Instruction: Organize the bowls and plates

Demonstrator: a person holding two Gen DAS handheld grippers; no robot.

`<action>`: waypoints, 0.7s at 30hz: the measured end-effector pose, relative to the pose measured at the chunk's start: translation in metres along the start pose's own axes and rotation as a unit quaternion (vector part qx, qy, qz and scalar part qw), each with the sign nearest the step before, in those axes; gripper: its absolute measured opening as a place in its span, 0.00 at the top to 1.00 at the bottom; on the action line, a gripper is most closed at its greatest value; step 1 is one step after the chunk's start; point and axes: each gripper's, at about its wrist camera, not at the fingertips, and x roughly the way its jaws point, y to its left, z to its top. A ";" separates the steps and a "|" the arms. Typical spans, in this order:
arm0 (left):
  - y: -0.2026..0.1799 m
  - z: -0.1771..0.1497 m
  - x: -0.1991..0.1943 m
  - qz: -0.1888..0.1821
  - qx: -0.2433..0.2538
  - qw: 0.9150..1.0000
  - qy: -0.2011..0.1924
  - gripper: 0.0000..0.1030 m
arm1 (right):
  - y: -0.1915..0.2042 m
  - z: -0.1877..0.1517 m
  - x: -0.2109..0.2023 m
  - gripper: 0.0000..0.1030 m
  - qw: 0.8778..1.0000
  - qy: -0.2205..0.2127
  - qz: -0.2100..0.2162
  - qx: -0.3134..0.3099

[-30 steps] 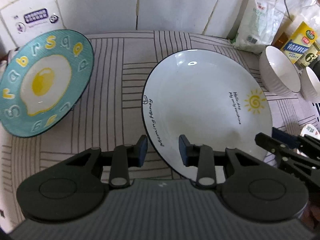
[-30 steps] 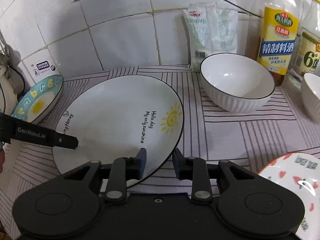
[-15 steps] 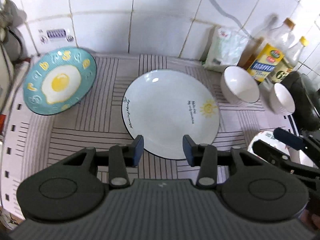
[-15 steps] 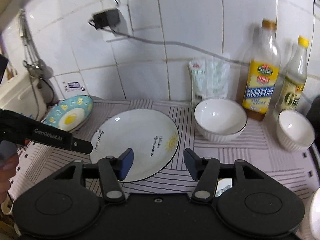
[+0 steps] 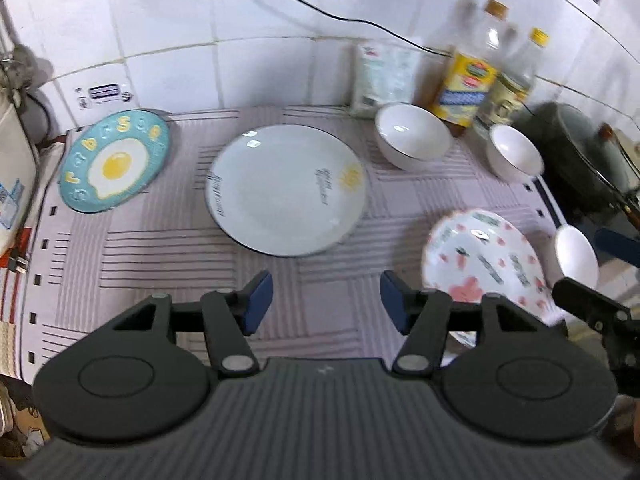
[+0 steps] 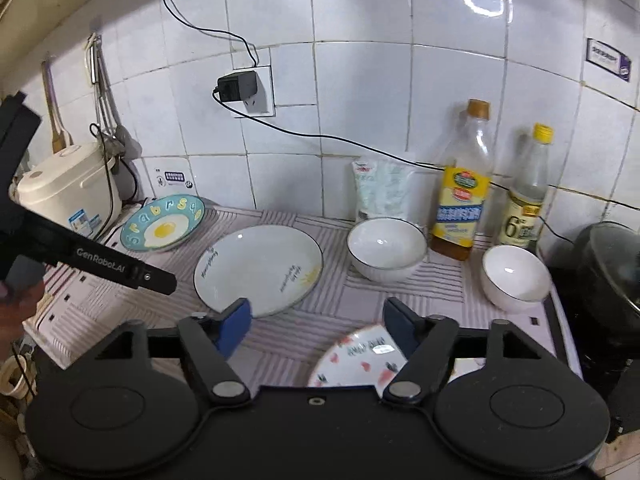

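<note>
Both claws, left claw (image 5: 326, 300) and right claw (image 6: 316, 322), gape wide and empty above the desk (image 5: 168, 248), leaving the sun-print plate (image 5: 286, 190) and heart-print plate (image 5: 484, 258) unstacked, apparently for choosing a pickup.

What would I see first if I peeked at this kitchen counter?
Probably the teal fried-egg plate at the far left, near the wall. Next comes the big white sun plate in the middle of the striped mat, with two white bowls to its right in front of the bottles.

home kitchen, white tiled wall (image 6: 360, 92), rice cooker (image 6: 68, 196), condiment bottles (image 6: 462, 204), probably a wok (image 6: 608, 264), plates (image 6: 258, 268)
</note>
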 end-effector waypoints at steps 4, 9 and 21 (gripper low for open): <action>-0.026 -0.011 0.001 -0.006 0.013 1.000 0.013 0.39 | -0.012 -0.017 -0.019 0.16 1.000 0.005 -0.016 0.002; -0.053 -0.021 0.006 -0.020 0.023 0.999 0.022 0.33 | -0.028 -0.041 -0.033 0.15 0.999 0.011 -0.033 0.018; -0.103 -0.042 0.041 -0.049 0.054 0.997 0.015 0.13 | -0.082 -0.104 -0.018 0.10 0.994 -0.030 -0.038 0.093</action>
